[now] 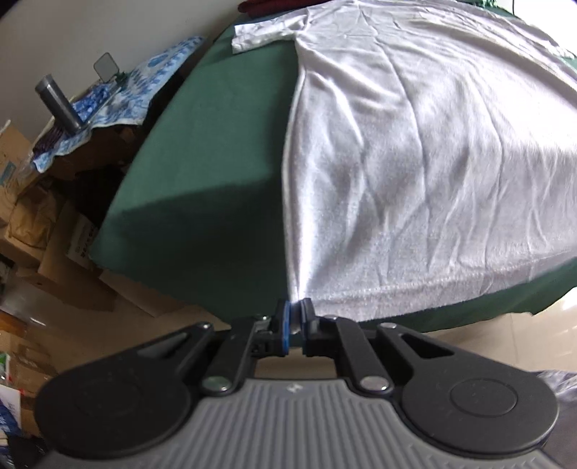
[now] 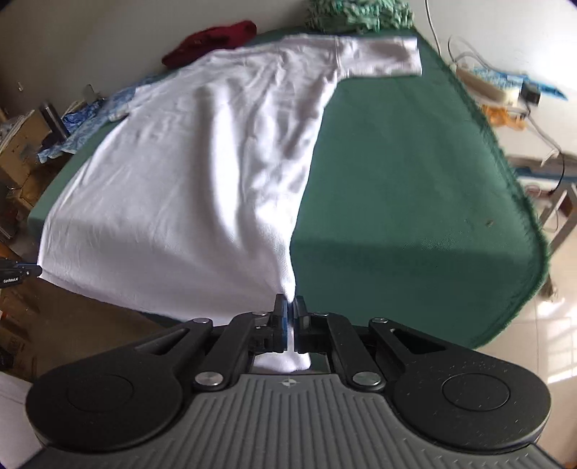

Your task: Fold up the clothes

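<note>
Your left gripper (image 1: 296, 317) was pinched tight on the left hem corner of the white T-shirt (image 1: 414, 162); the cloth rose from the jaws in a taut ridge. The shirt lay spread flat and lengthwise on the green table cover (image 1: 216, 144), its hem at the near edge; one short sleeve (image 1: 263, 32) reached out to the left at the far end. Across the hem, your right gripper (image 2: 290, 314) was clamped just as narrowly on the other hem corner, with a tuft of white fabric bunched behind the fingers; the other sleeve (image 2: 382, 56) lay flat toward the right. Beyond the collar end sat a dark red garment (image 2: 212, 41) and a green knitted heap (image 2: 357, 14).

You held a light, limp, finely creased knit; it would likely sag between the two grips and drag on the cover rather than slide freely; the hem corners were the soundest hold, since the stitched edge resists stretching.
</note>
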`<state>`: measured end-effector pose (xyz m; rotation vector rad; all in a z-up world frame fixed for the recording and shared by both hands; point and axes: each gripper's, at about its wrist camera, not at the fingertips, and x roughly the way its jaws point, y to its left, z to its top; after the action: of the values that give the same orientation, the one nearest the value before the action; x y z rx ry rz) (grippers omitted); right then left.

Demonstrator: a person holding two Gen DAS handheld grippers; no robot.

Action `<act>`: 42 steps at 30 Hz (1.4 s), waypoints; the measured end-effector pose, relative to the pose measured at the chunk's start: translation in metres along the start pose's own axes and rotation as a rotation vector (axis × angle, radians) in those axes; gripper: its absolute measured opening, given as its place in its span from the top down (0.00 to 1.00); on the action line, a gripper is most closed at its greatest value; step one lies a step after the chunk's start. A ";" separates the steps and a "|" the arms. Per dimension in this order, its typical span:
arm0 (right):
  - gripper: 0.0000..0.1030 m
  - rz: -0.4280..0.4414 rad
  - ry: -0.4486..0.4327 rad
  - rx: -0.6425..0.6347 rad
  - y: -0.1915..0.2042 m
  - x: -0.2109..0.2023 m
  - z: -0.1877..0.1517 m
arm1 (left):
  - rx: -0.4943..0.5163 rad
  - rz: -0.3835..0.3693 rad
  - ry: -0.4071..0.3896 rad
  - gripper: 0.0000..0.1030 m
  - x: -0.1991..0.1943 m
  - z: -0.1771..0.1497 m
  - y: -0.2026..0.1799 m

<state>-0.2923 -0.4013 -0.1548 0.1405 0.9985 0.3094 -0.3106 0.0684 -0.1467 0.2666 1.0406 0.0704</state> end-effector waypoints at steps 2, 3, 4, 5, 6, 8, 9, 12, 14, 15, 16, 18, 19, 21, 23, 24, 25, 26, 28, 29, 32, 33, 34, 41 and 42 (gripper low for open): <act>0.89 -0.006 0.044 -0.013 -0.001 0.001 -0.002 | 0.000 0.010 0.004 0.97 0.000 -0.002 0.003; 0.86 -0.017 0.051 -0.022 -0.002 -0.003 -0.002 | 0.001 0.037 0.016 0.98 0.002 -0.003 0.005; 0.86 -0.027 0.030 -0.016 -0.005 -0.011 0.000 | 0.009 0.048 0.030 0.98 0.004 -0.005 0.008; 0.85 -0.018 -0.013 0.007 -0.008 -0.018 0.007 | 0.018 0.059 0.044 0.97 0.006 -0.007 0.012; 0.85 -0.010 -0.056 0.031 -0.011 -0.024 0.015 | 0.027 0.069 0.058 0.96 0.008 -0.009 0.015; 0.79 0.007 -0.142 0.079 -0.016 -0.037 0.030 | 0.033 0.102 0.045 0.96 0.003 -0.004 0.021; 0.68 0.007 -0.185 0.098 -0.017 -0.040 0.039 | 0.029 0.117 0.030 0.96 -0.002 0.001 0.025; 0.62 -0.021 -0.253 0.131 -0.016 -0.018 0.080 | 0.034 0.118 -0.095 0.92 -0.024 0.028 0.025; 0.62 -0.049 -0.257 0.181 -0.023 0.006 0.111 | 0.076 0.085 -0.192 0.79 -0.033 0.054 0.010; 0.62 -0.067 -0.249 0.218 -0.029 0.020 0.127 | 0.101 0.052 -0.217 0.73 -0.031 0.065 0.000; 0.62 -0.083 -0.238 0.267 -0.037 0.034 0.143 | 0.126 0.019 -0.242 0.71 -0.029 0.076 -0.011; 0.63 -0.110 -0.233 0.387 -0.054 0.058 0.169 | 0.172 -0.039 -0.273 0.71 -0.019 0.096 -0.029; 0.63 -0.113 -0.239 0.451 -0.063 0.069 0.180 | 0.193 -0.064 -0.278 0.71 -0.012 0.104 -0.038; 0.67 -0.130 -0.261 0.547 -0.076 0.085 0.199 | 0.221 -0.092 -0.278 0.71 0.003 0.117 -0.047; 0.67 -0.182 -0.281 0.568 -0.076 0.093 0.216 | 0.235 -0.126 -0.274 0.71 0.020 0.131 -0.043; 0.68 -0.213 -0.288 0.571 -0.075 0.096 0.223 | 0.241 -0.145 -0.274 0.71 0.026 0.135 -0.042; 0.70 -0.253 -0.295 0.566 -0.075 0.099 0.230 | 0.250 -0.153 -0.282 0.68 0.025 0.137 -0.043; 0.76 -0.296 -0.305 0.556 -0.075 0.102 0.234 | 0.259 -0.160 -0.291 0.65 0.025 0.138 -0.045; 0.97 -0.376 -0.320 0.535 -0.078 0.106 0.240 | 0.272 -0.187 -0.286 0.62 0.031 0.150 -0.041; 1.00 -0.399 -0.322 0.532 -0.081 0.107 0.242 | 0.278 -0.201 -0.283 0.61 0.035 0.155 -0.038; 1.00 -0.486 -0.342 0.509 -0.085 0.107 0.246 | 0.290 -0.257 -0.281 0.60 0.045 0.167 -0.033; 1.00 -0.488 -0.343 0.507 -0.087 0.107 0.246 | 0.296 -0.275 -0.284 0.60 0.047 0.169 -0.031; 1.00 -0.491 -0.345 0.504 -0.090 0.108 0.246 | 0.305 -0.286 -0.290 0.58 0.048 0.169 -0.028; 0.61 -0.574 -0.330 0.560 -0.086 0.095 0.244 | 0.349 -0.326 -0.272 0.48 0.054 0.180 -0.016; 0.57 -0.533 -0.330 0.554 -0.083 0.095 0.246 | 0.347 -0.322 -0.273 0.48 0.054 0.183 -0.016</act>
<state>-0.0215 -0.4434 -0.1208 0.4040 0.7362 -0.4731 -0.1269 0.0289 -0.1094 0.4068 0.8082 -0.4307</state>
